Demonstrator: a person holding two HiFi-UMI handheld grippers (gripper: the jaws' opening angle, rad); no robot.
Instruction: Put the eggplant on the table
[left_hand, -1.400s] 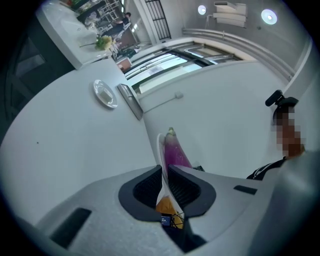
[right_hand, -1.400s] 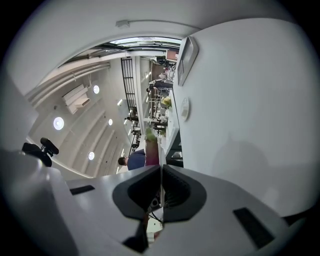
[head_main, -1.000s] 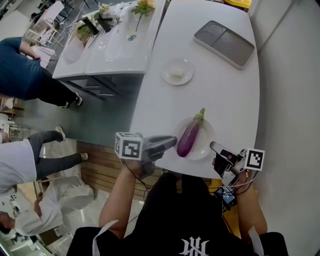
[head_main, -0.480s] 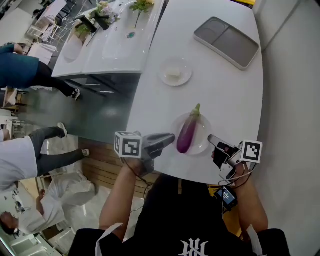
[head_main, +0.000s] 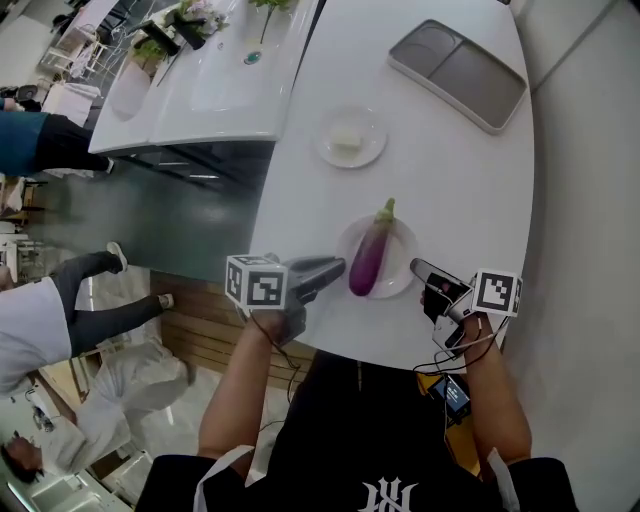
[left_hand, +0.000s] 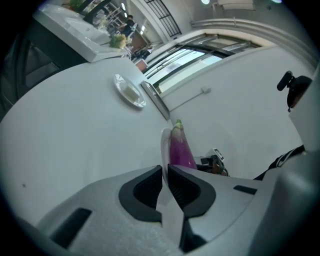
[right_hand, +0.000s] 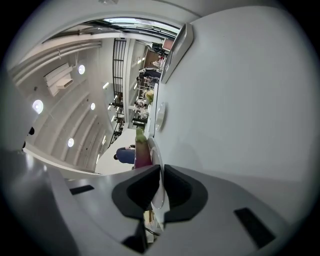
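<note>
Looking down in the head view, the eggplant (head_main: 368, 262) lies on a white plate (head_main: 401, 262) at the near edge of the table (head_main: 440, 170), with the left gripper (head_main: 335, 268) and right gripper (head_main: 420, 270) at opposite sides of the plate. In the left gripper view, the jaws stand narrow, pinching the plate's rim. In the right gripper view, its jaws are likewise nearly together on the opposite rim. The step appears to be setting the loaded plate down; doing it well means keeping both sides level so the eggplant cannot roll, and releasing only once the plate rests flat. No readable words show; the shirt (head_main: 390, 470) bears only a white emblem.
</note>
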